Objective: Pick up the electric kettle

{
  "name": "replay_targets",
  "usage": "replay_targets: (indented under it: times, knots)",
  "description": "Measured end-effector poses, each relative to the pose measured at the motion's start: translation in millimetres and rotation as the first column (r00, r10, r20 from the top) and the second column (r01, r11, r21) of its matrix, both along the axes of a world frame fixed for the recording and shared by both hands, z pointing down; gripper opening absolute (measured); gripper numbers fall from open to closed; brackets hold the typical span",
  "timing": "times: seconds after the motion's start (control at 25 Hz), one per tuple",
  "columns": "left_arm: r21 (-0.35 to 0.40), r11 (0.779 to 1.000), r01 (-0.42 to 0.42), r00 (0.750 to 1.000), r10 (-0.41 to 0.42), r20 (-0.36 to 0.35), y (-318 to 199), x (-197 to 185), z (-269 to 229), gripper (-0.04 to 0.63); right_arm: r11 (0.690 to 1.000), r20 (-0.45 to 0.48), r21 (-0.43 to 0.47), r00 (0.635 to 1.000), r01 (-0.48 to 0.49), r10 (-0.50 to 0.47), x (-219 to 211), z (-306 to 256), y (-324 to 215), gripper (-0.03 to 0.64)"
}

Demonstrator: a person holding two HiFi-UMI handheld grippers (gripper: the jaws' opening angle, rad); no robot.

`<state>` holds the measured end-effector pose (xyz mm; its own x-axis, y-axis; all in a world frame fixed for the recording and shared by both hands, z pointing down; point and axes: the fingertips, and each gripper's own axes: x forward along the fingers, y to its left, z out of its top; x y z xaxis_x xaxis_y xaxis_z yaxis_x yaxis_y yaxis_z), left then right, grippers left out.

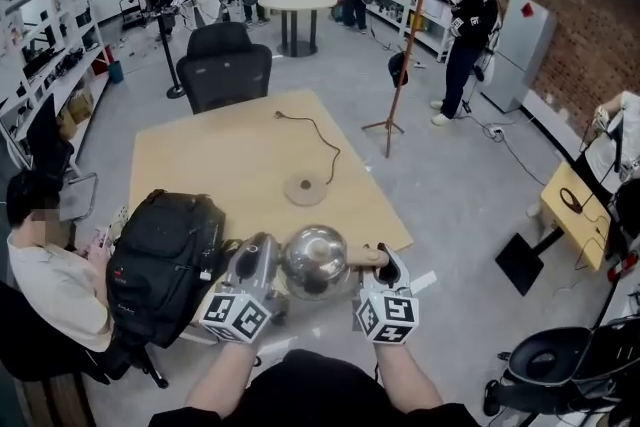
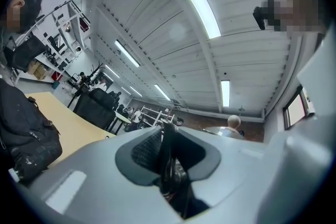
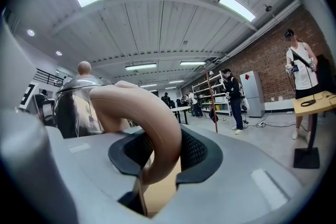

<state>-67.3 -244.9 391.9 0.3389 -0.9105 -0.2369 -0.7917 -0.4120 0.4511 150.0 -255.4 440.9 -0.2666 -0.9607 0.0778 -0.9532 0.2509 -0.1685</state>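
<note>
electric kettle (image 1: 315, 260) held for lift step: right gripper (image 1: 386, 262) clamped on handle (image 3: 152, 123), left gripper (image 1: 257, 261) nipped at apparent spout side; next, raise both evenly.

A pale wooden desk (image 1: 220, 165) fills the middle of the head view. Taking its centre as the dial, a black backpack (image 1: 165, 260) sits at 7 o'clock, close to the near edge. A round base (image 1: 305, 188) lies at 4 o'clock, and its black cord (image 1: 325, 143) loops away toward 12 (the plug end rests loose on the wood). Off the desk, a black office chair (image 1: 222, 65) stands at 12 o'clock, with a round table (image 1: 297, 2) farther beyond it. A seated person (image 1: 45, 275) is at 8 o'clock, a standing person (image 1: 468, 35) in black at 2, and a small side desk (image 1: 572, 203) at 3.
</note>
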Motion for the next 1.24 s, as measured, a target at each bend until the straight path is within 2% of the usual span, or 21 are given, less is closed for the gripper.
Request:
replay_targets:
  times: [0.32,1.24]
  knots:
    - [0.008,1.000,-0.024,1.000,0.024,0.004,-11,0,-5,0.057,1.000,-0.003,0.001,1.000,-0.021,0.021,0,-4,-8,0.118]
    - [0.014,1.000,-0.023,1.000,0.023,0.001,-15,-12,-6,0.057,1.000,-0.013,-0.003,1.000,0.000,0.000,-12,-5,-13,0.118]
